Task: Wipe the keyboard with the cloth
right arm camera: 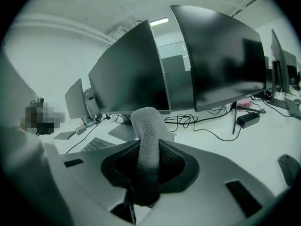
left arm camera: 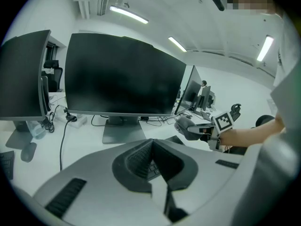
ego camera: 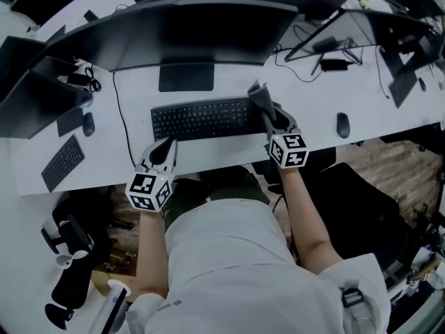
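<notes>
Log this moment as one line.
right gripper: shut on cloth, over keyboard right end | left gripper: shut, empty, at keyboard front left

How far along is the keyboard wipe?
Done: fuzzy grey cloth clamped in the right gripper. In hand: cloth at the black keyboard's right end; left gripper, jaws together, at its front-left edge. Left: seemingly the sweep across the keys.

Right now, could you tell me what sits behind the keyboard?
The monitor's stand base sits behind the keyboard, under the wide monitor. The screen overhangs the desk further back, so that part is hidden.
</notes>
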`<act>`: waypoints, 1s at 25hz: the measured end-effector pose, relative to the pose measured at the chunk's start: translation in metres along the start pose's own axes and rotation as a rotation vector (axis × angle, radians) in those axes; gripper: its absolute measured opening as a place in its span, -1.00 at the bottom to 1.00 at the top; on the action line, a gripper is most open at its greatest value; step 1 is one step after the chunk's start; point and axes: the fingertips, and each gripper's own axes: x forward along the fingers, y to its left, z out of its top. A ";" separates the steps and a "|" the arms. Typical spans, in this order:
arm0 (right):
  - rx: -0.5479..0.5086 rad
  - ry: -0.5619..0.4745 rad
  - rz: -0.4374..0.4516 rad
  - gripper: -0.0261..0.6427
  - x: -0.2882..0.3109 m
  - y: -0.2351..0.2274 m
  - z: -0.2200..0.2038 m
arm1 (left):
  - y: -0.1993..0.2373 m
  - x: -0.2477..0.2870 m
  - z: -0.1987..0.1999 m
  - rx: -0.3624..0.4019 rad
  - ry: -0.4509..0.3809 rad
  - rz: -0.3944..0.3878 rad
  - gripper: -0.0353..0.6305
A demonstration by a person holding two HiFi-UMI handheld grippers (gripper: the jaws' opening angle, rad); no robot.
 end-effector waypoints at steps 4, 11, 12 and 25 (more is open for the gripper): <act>-0.006 0.042 -0.005 -0.62 0.016 -0.005 -0.010 | 0.005 0.001 -0.006 -0.015 0.014 0.009 -0.89; 0.019 0.102 -0.044 -0.61 0.043 -0.012 -0.029 | 0.026 -0.001 -0.015 -0.024 0.035 -0.004 -0.89; 0.029 0.109 -0.052 -0.61 0.046 -0.012 -0.032 | 0.030 -0.001 -0.016 -0.022 0.035 -0.011 -0.89; 0.143 0.150 -0.204 -0.61 0.079 -0.005 -0.058 | 0.100 -0.009 -0.013 0.012 0.059 -0.109 -0.89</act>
